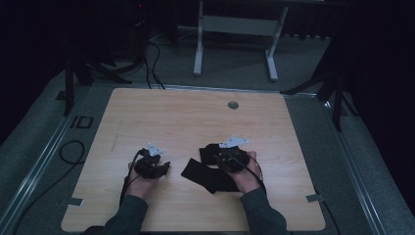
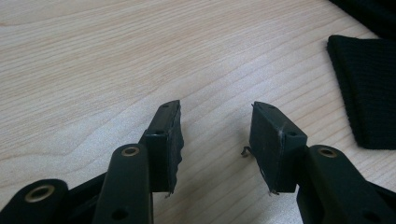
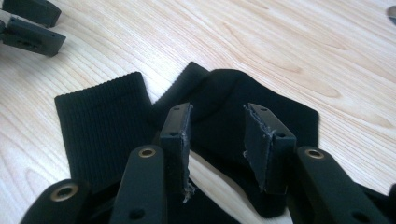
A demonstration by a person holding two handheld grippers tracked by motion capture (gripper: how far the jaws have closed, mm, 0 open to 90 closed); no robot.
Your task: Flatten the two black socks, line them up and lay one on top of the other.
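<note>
Now the right gripper (image 3: pixel 217 140) is hanging over two black socks (image 3: pixel 140 121) lying in the lower middle of the frame, with its jaws wide apart and holding nothing. The left gripper (image 2: pixel 215 135) is waiting open over the bare table (image 2: pixel 93 56). I think it is best to come down slowly and pinch just one sock edge.

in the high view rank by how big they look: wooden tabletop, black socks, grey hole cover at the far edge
1. wooden tabletop, largest by far
2. black socks, partly hidden under the right gripper
3. grey hole cover, smallest; farther from the camera, but clearly smaller
</note>
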